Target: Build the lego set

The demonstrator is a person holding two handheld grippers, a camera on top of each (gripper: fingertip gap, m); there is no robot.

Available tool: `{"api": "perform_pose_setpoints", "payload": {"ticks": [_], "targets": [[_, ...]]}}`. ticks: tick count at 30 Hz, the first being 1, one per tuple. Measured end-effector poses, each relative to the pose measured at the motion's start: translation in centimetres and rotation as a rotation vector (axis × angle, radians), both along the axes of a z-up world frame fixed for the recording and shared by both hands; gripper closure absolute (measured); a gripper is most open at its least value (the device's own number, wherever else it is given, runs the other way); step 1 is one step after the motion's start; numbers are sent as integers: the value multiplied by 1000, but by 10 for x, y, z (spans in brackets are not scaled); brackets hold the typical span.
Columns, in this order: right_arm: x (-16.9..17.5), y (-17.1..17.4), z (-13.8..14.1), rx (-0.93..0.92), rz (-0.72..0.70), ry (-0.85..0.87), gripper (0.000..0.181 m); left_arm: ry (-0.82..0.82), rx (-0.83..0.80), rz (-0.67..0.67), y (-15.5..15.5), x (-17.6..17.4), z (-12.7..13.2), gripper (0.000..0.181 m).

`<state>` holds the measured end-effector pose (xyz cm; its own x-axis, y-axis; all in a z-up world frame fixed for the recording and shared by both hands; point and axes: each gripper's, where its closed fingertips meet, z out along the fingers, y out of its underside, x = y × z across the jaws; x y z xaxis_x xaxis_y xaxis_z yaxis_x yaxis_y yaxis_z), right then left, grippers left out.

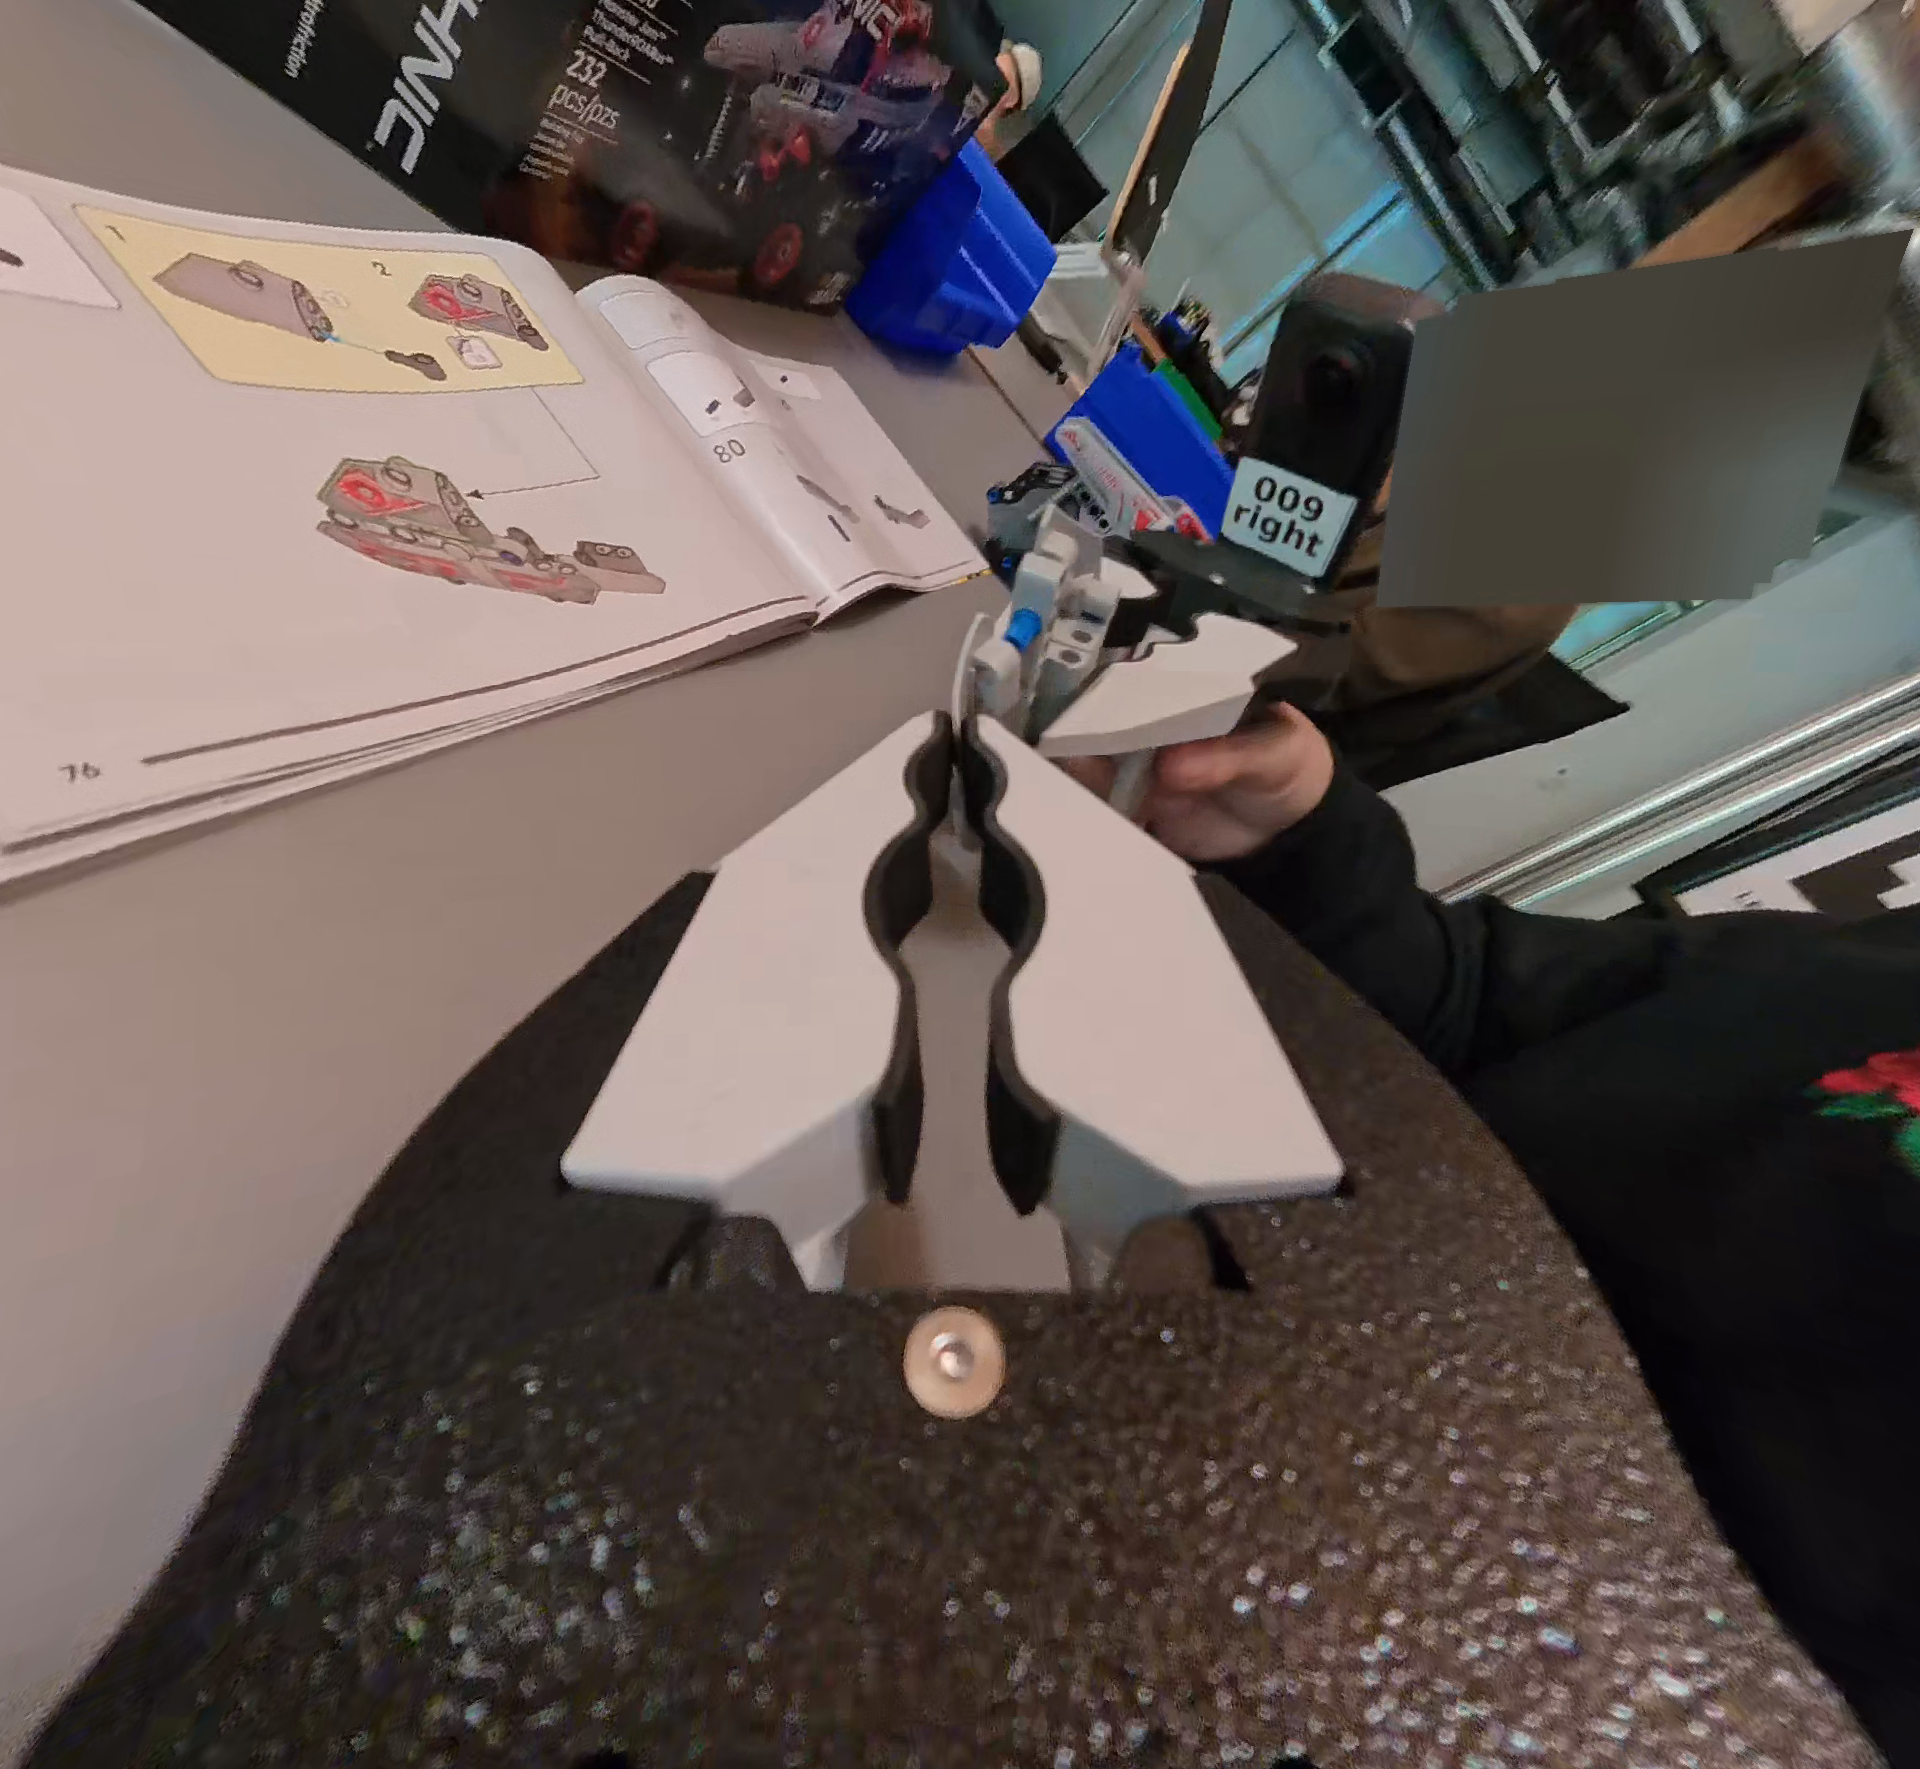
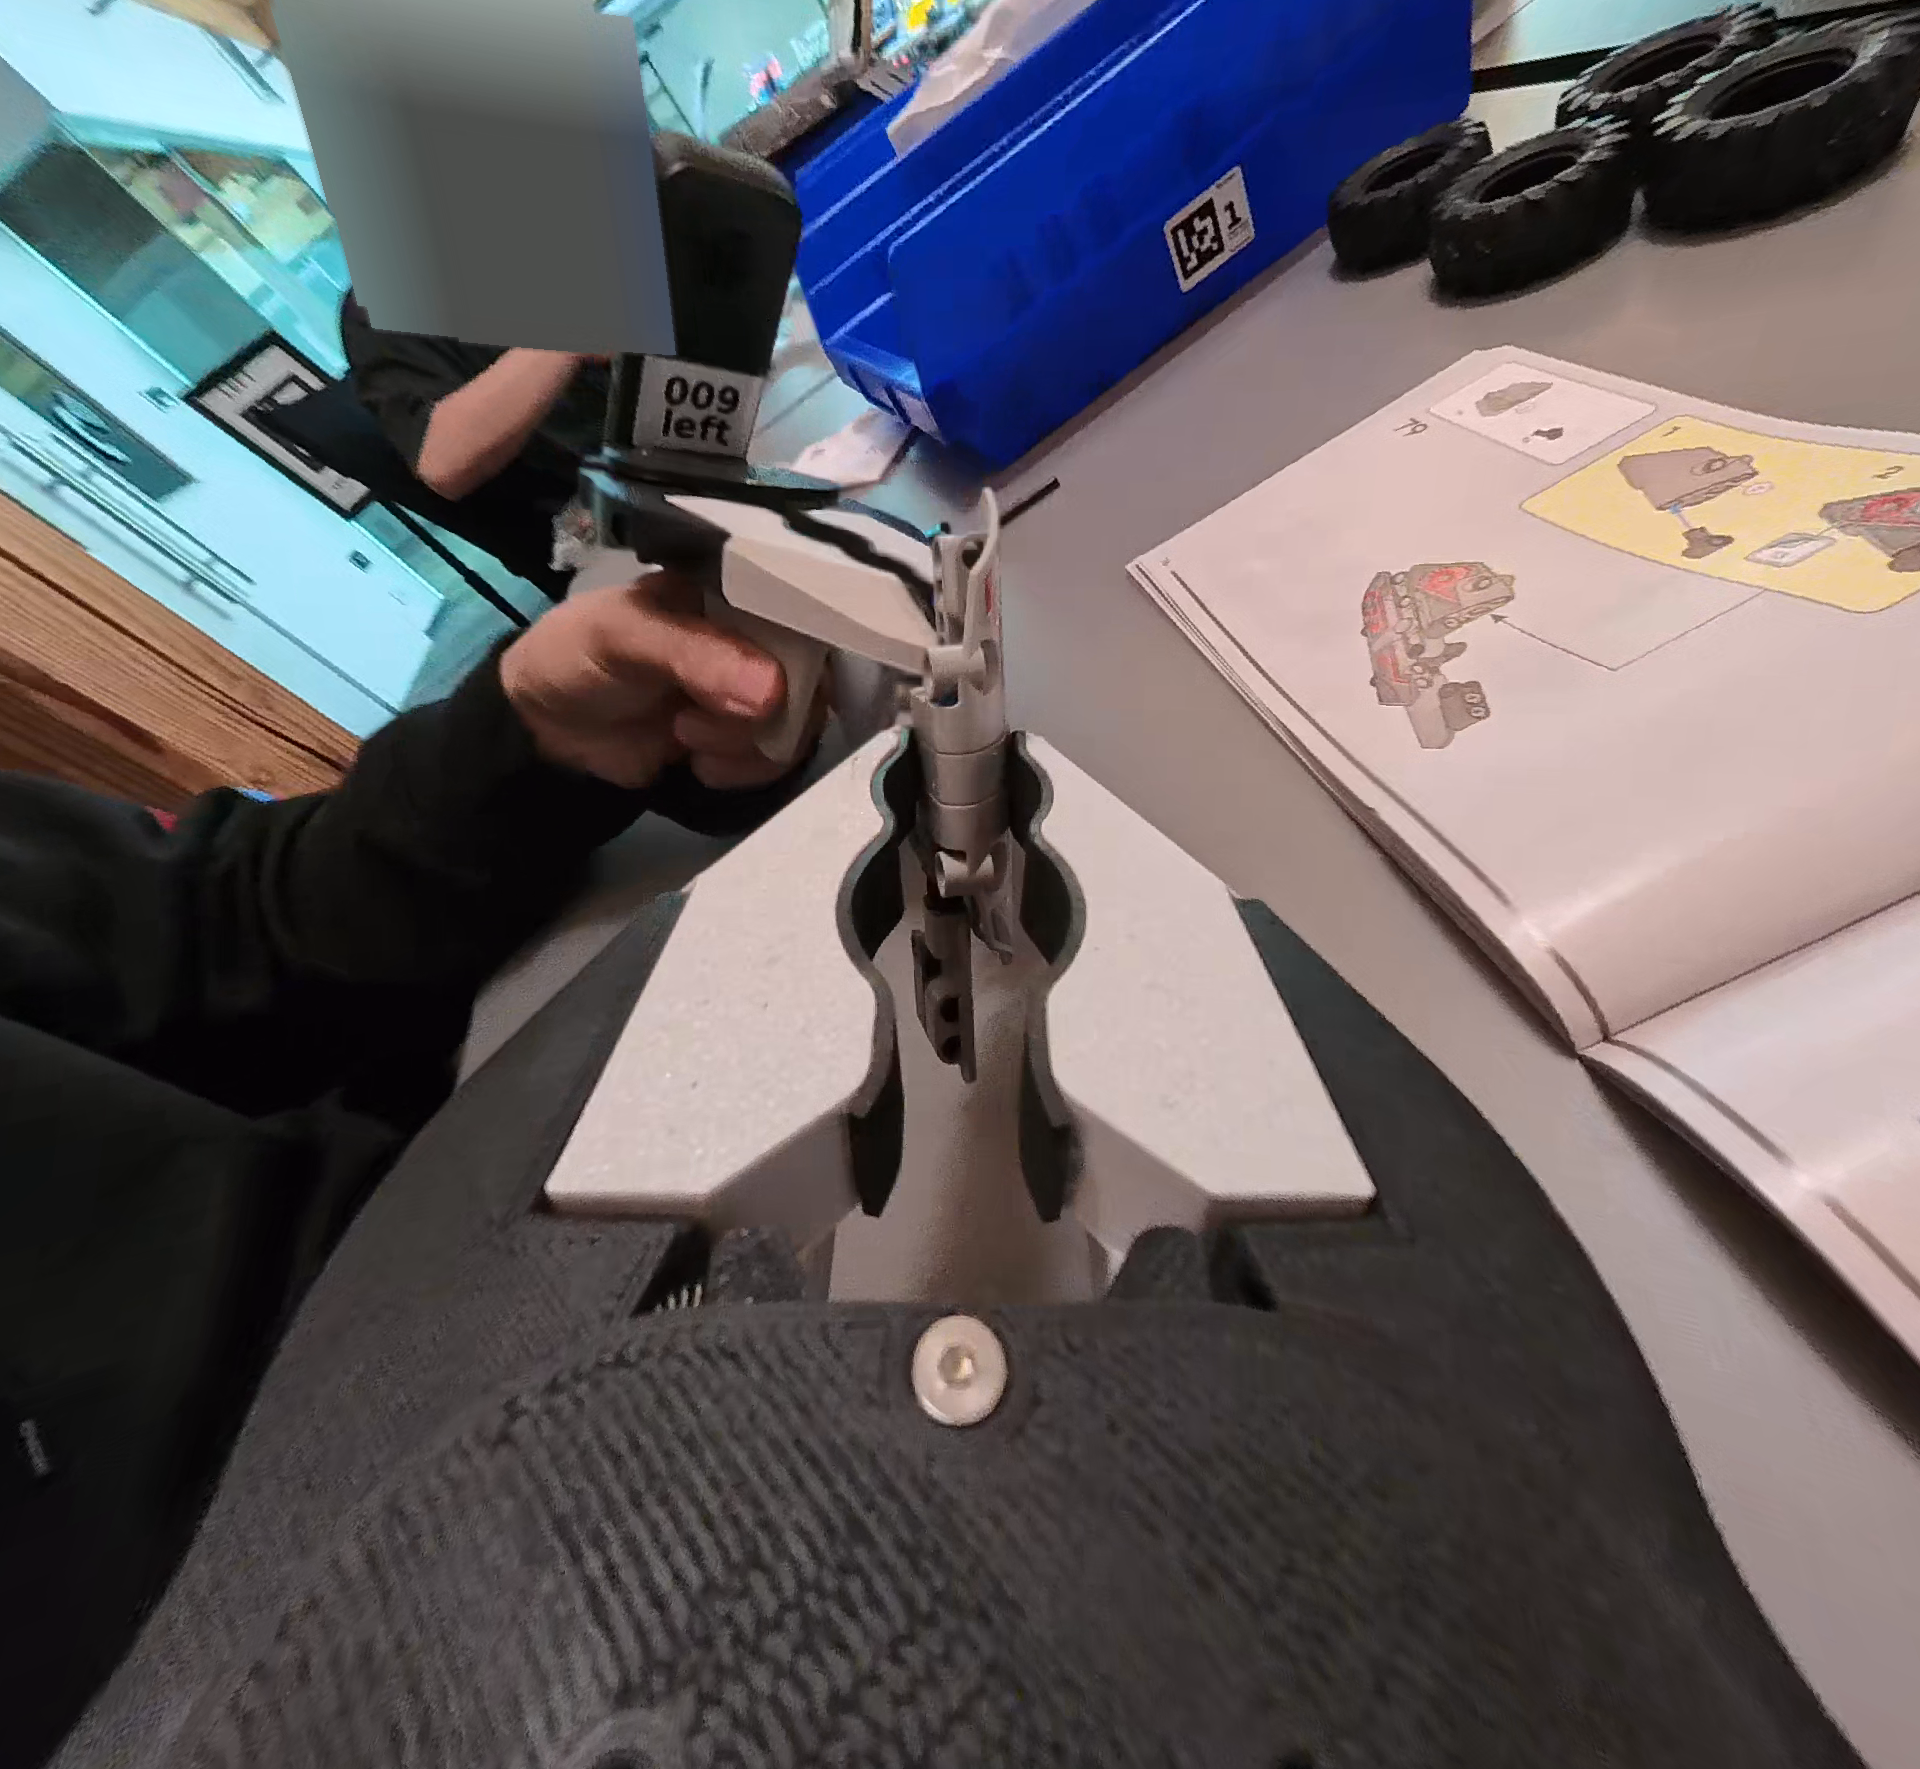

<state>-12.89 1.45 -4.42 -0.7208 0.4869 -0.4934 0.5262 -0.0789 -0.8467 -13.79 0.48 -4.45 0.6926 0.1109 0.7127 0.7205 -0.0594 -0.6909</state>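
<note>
A grey table (image 2: 1351, 389) carries a blue bin (image 2: 1091, 192); blurred shelving (image 1: 1558, 57) stands behind.

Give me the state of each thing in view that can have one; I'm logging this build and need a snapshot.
Left gripper: shut on a thin white piece at its tips.
Right gripper: shut on the grey lego assembly, held above the table.
Instruction booklet: open, lying flat.
Blue bin: open-topped, on its side, with crumpled paper inside.
Lego box: tilted on the table.
Black tyres: loose, unmounted.
</note>
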Motion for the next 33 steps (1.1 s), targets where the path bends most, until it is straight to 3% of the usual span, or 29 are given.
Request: {"api": "perform_pose_setpoints", "payload": {"ticks": [9, 26, 33], "targets": [[-5, -2, -13, 203, -56, 71, 166, -6, -25, 30, -4, -5, -6, 181], [-1, -2, -24, 337, -7, 69, 166, 254, -205, 22, -3, -2, -14, 181], [-1, -4, -19, 303, 45, 127, 166, 215, -136, 8, -3, -1, -8, 181]]}}
